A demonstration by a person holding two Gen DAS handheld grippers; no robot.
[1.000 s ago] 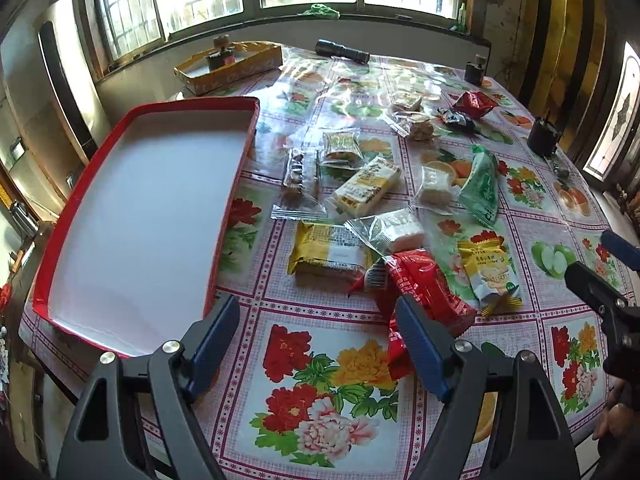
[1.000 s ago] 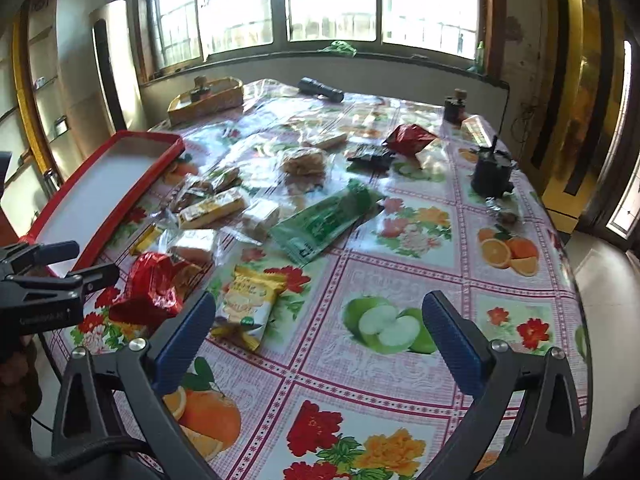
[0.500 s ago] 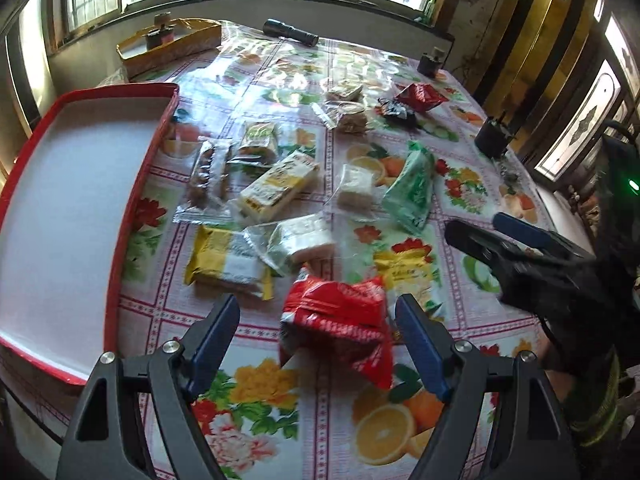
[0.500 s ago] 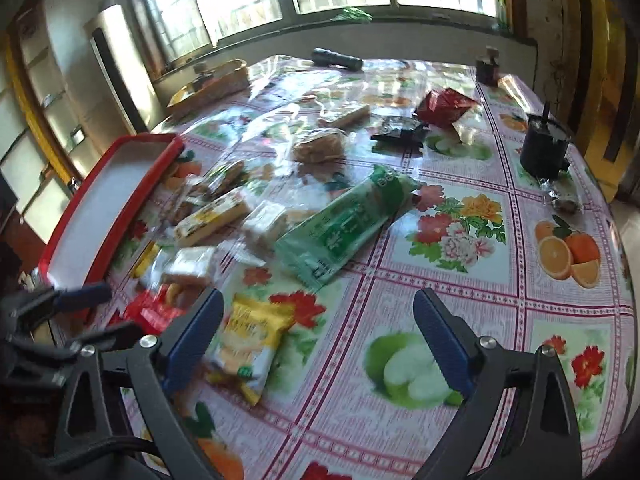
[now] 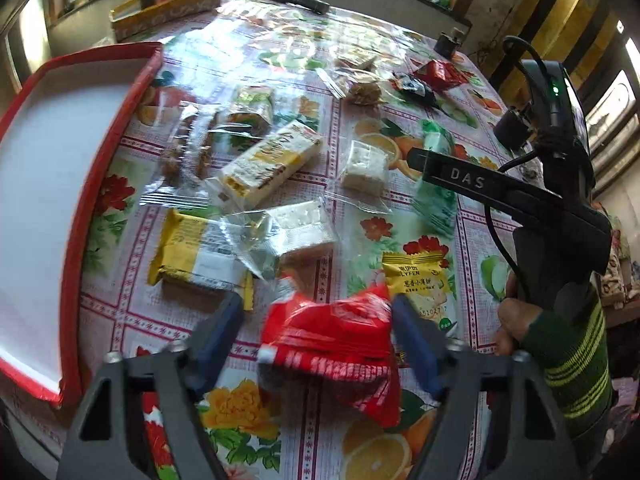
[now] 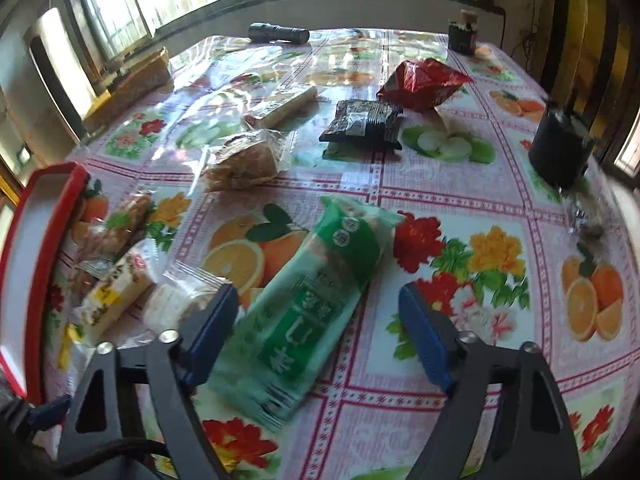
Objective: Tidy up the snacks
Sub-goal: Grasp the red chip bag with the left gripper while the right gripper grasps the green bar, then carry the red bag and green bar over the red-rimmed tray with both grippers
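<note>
Many wrapped snacks lie on the flowered tablecloth. My left gripper (image 5: pixel 316 328) is open, its jaws on either side of a red snack bag (image 5: pixel 332 336). A yellow cracker packet (image 5: pixel 420 284) lies just right of it. My right gripper (image 6: pixel 316 332) is open, its jaws straddling the near end of a long green packet (image 6: pixel 316 308). The right gripper's body also shows in the left wrist view (image 5: pixel 500 188). An empty red-rimmed white tray (image 5: pixel 84 208) lies at the left, and shows in the right wrist view (image 6: pixel 44 216).
Other snacks include a yellow bar (image 5: pixel 192 252), a white-yellow box (image 5: pixel 268 160), a black packet (image 6: pixel 364 124) and a second red bag (image 6: pixel 420 84). A black cup (image 6: pixel 560 148), a torch (image 6: pixel 278 33) and a yellow box (image 5: pixel 168 4) stand farther back.
Both grippers have moved forward and down: the left has closed in around the red bag, the right over the green packet. Both stay open.
</note>
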